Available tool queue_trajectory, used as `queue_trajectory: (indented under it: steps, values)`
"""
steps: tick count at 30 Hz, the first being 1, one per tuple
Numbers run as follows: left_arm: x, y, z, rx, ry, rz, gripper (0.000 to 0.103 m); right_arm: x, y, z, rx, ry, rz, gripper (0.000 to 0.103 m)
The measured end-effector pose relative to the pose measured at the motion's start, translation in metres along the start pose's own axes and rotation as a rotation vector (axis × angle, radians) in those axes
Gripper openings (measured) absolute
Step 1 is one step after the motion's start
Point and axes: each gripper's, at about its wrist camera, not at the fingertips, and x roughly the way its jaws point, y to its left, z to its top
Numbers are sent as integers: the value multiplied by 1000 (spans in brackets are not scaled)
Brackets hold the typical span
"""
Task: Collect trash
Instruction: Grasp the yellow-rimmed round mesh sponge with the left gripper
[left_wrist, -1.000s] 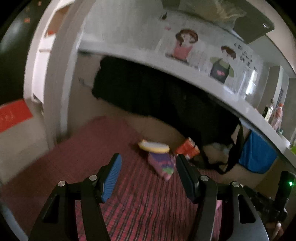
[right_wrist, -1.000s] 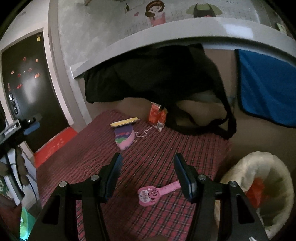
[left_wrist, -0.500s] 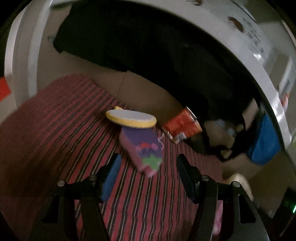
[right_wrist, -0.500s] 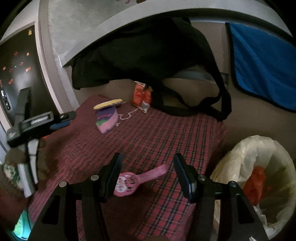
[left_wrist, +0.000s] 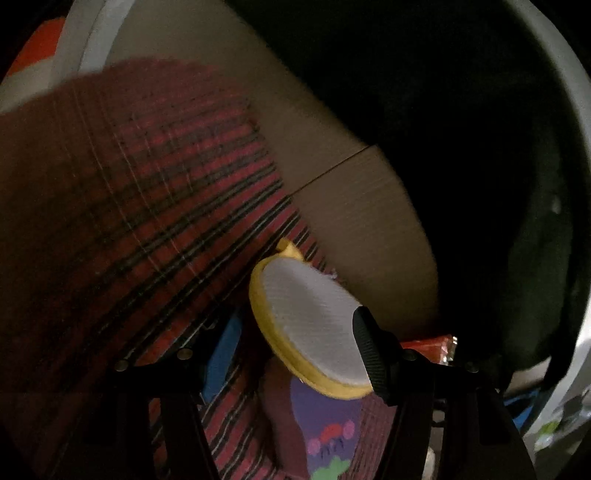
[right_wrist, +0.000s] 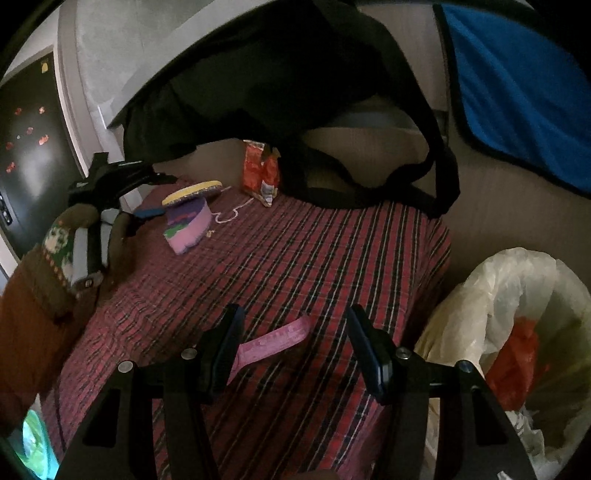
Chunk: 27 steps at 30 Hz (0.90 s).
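Note:
A yellow-rimmed oval brush (left_wrist: 314, 325) with a white face lies on a purple patterned case (left_wrist: 328, 435) on the red plaid cloth. My left gripper (left_wrist: 295, 354) is open, its jaws on either side of the brush, close over it. In the right wrist view the left gripper (right_wrist: 144, 210) reaches at the brush (right_wrist: 192, 189) and purple case (right_wrist: 188, 227). A red snack wrapper (right_wrist: 260, 171) stands behind them. My right gripper (right_wrist: 295, 343) is open and empty above a pink toy mirror (right_wrist: 273, 341). A bin lined with a white bag (right_wrist: 517, 332) stands at the right.
A black bag (right_wrist: 295, 92) hangs from the shelf over the back of the cloth, its strap trailing down. A blue towel (right_wrist: 517, 92) hangs at the right. A cardboard wall (left_wrist: 351, 221) stands just behind the brush. A thin cord (right_wrist: 232, 212) lies by the case.
My left gripper has moved forward and down under the shelf until the yellow brush sits between its jaws. My right gripper has drifted forward over the pink mirror.

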Motion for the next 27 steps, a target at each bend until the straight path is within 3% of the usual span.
queue_trajectory:
  steps: [2, 4, 5, 9, 17, 22, 27]
  values:
    - [3, 0, 2, -14, 2, -9, 61, 1, 1, 2, -1, 1, -3, 56]
    - [2, -4, 1, -2, 28, 8, 46, 2, 5, 4, -8, 1, -7, 56]
    - [-1, -7, -1, 19, 30, 9, 34, 3, 6, 6, -13, 1, -9, 56]
    - [-27, -17, -15, 171, 10, 15, 20, 6, 21, 18, -40, 3, -2, 56]
    - [-119, 8, -64, 315, 11, 3, 16, 31, 63, 57, -41, 23, 57, 56]
    - [-191, 42, -80, 316, -131, 13, 14, 64, 114, 67, -135, 63, 121, 56]
    - [-246, 66, -94, 354, -284, 86, 14, 107, 161, 75, -270, 86, 68, 54]
